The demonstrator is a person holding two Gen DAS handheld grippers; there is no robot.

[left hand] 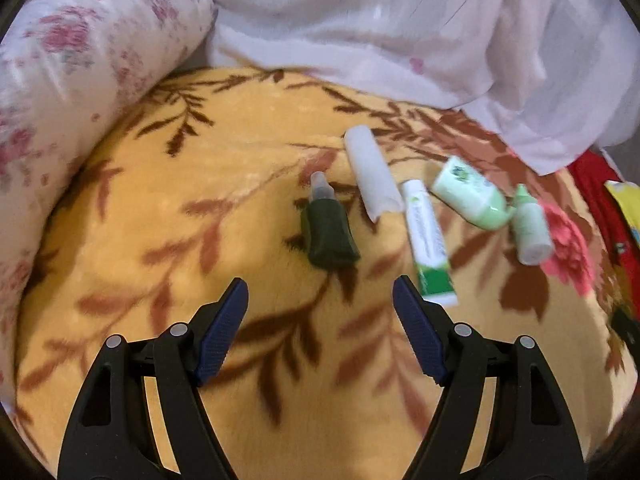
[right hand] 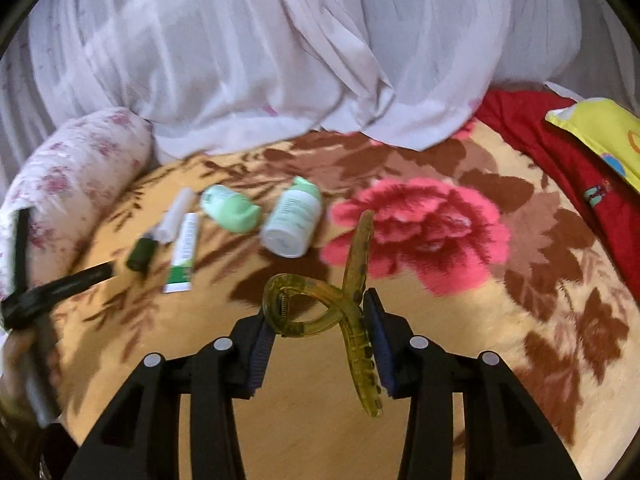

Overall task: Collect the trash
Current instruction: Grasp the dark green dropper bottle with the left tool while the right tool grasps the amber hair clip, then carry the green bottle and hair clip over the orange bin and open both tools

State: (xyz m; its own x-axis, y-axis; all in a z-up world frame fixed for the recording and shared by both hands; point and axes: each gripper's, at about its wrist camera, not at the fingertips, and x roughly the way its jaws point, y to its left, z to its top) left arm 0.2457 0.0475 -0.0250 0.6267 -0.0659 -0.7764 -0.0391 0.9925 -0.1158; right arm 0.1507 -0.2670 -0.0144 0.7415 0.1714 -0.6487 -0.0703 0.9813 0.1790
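Several small items lie on a yellow floral blanket (left hand: 160,208). In the left wrist view I see a dark green dropper bottle (left hand: 329,229), a white tube (left hand: 372,172), a green-and-white tube (left hand: 428,244), a pale green bottle (left hand: 470,194) and a small white bottle (left hand: 530,230). My left gripper (left hand: 320,292) is open and empty, just short of the dark bottle. My right gripper (right hand: 318,308) is shut on a yellow-green translucent hair claw clip (right hand: 320,308), held above the blanket. The same items show in the right wrist view: white bottle (right hand: 294,220), pale green bottle (right hand: 230,208), green-and-white tube (right hand: 184,252).
A floral bolster pillow (left hand: 68,92) lies along the left. Pale crumpled sheets (left hand: 400,32) are heaped at the back. A red cloth (right hand: 560,148) and a yellow pillow (right hand: 604,136) lie at the right. The left gripper's dark fingers (right hand: 60,284) show at the right view's left edge.
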